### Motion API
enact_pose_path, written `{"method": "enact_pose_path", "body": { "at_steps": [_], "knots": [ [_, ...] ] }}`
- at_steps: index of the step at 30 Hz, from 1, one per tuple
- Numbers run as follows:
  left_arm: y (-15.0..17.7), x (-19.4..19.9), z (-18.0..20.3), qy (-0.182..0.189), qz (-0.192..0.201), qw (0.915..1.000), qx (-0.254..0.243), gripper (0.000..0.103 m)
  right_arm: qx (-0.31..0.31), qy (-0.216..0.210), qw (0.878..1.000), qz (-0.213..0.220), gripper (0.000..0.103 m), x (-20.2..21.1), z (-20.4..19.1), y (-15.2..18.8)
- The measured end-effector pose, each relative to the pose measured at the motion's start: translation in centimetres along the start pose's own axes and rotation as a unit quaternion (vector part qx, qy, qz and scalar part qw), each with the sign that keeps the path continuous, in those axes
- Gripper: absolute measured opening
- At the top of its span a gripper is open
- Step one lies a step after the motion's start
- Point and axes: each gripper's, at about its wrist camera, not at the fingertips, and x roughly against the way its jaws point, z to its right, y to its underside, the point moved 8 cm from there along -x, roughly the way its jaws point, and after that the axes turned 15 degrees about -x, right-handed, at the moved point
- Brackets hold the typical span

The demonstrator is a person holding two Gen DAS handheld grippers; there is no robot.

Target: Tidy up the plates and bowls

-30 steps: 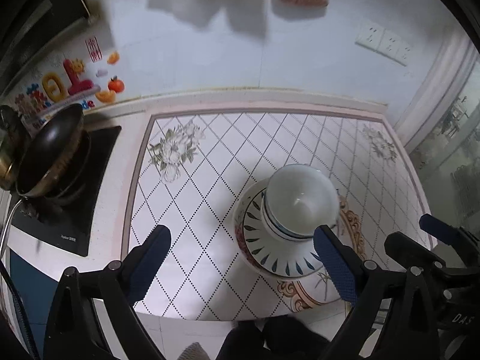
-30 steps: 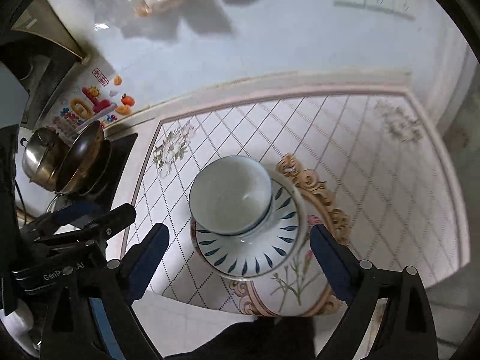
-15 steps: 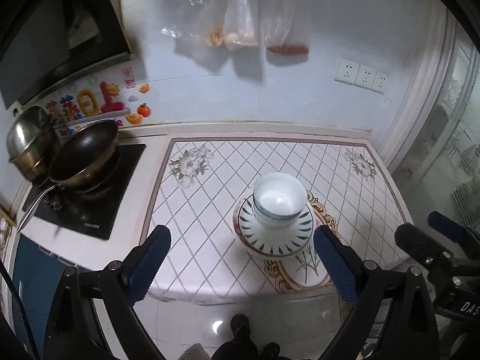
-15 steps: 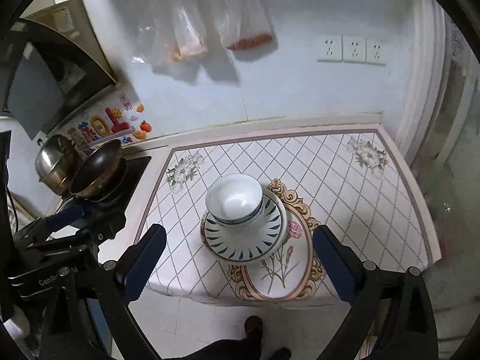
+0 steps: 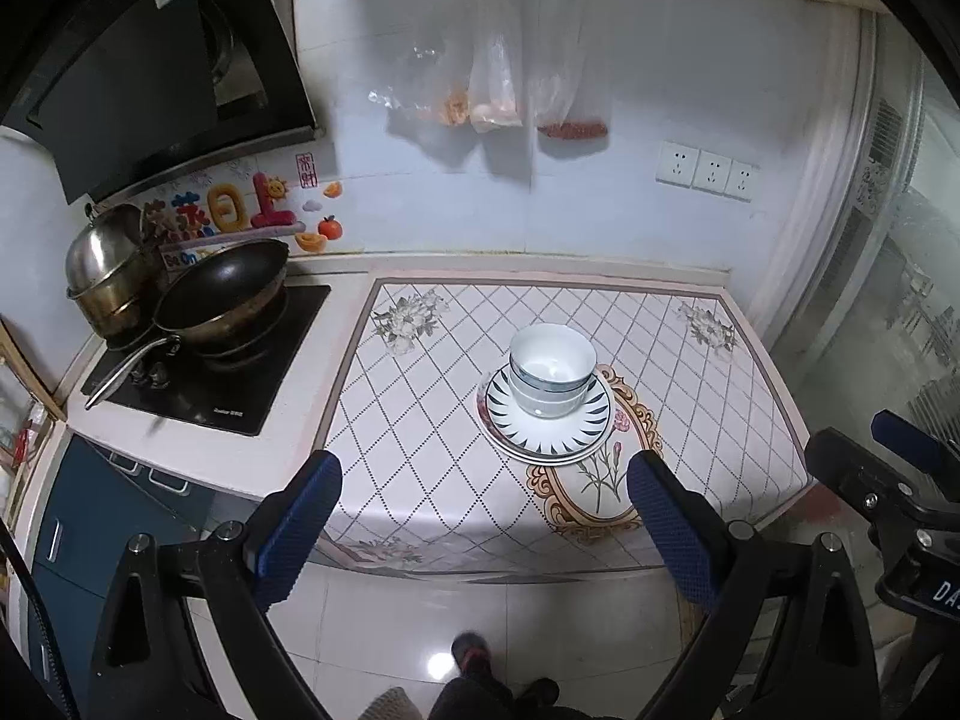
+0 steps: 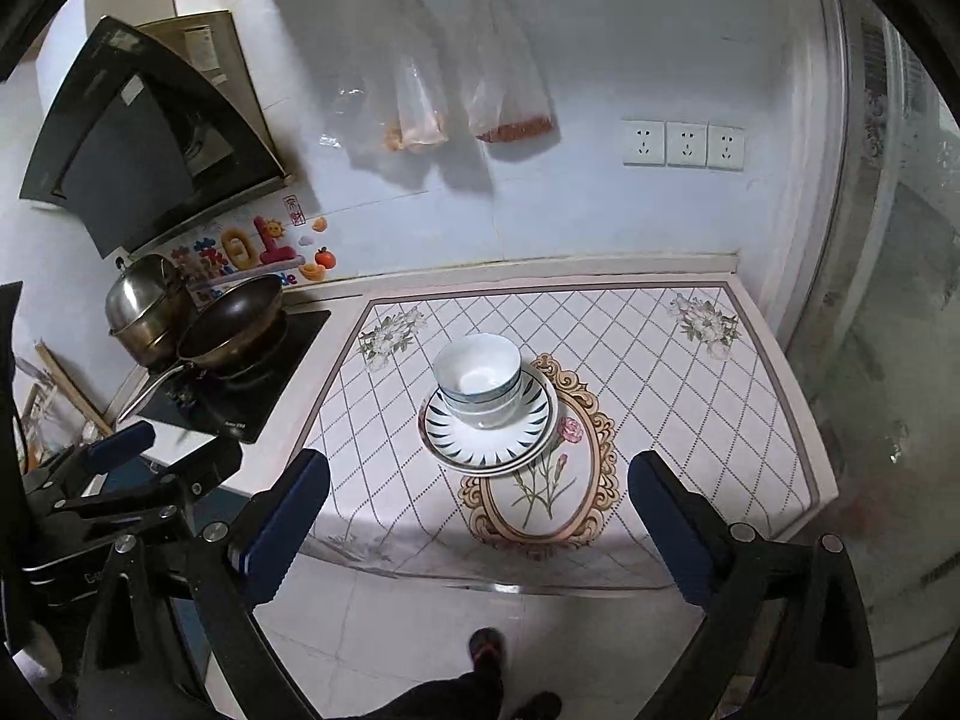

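Two nested bowls (image 5: 552, 369) sit on stacked plates (image 5: 549, 429); each hand-held gripper (image 5: 480, 531) (image 6: 477, 528) gapes wide, empty.

Glossy ceramic bowls (image 5: 552, 369), shiny metal pot (image 5: 108, 264), clear plastic bags (image 5: 510, 78).

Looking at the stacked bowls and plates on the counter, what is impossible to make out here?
- Plates: exact count, both views; only stacked rims show beneath the bowls.
- Lower bowl's inside: hidden by the upper bowl nested in it.
- Hanging bags: contents too small and blurred in both views.
- Steel pot: contents hidden by its lid.
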Motion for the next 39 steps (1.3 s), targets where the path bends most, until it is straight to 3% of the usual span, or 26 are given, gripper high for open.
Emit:
{"method": "enact_pose_path", "body": {
  "at_steps": [2,3,17,39],
  "knots": [
    [0.1,0.8,-0.1,-0.008,0.007,0.9999,0.000,0.098,0.001,0.002,1.000,0.007,0.102,0.7,0.0,0.2],
    [0.1,1.1,-0.2,-0.011,0.012,0.9999,-0.002,0.103,0.001,0.003,1.000,0.010,0.102,1.1,-0.1,0.2],
    [-0.3,1.8,-1.6,-0.006,0.031,0.9994,-0.015,0.103,0.000,0.026,0.999,0.047,0.102,2.6,-1.6,-1.0],
    [0.0,1.7,-2.5,-0.010,0.029,0.9995,0.003,0.103,-0.009,0.035,0.998,0.042,0.103,1.8,-1.4,-0.2]
  ]
}}
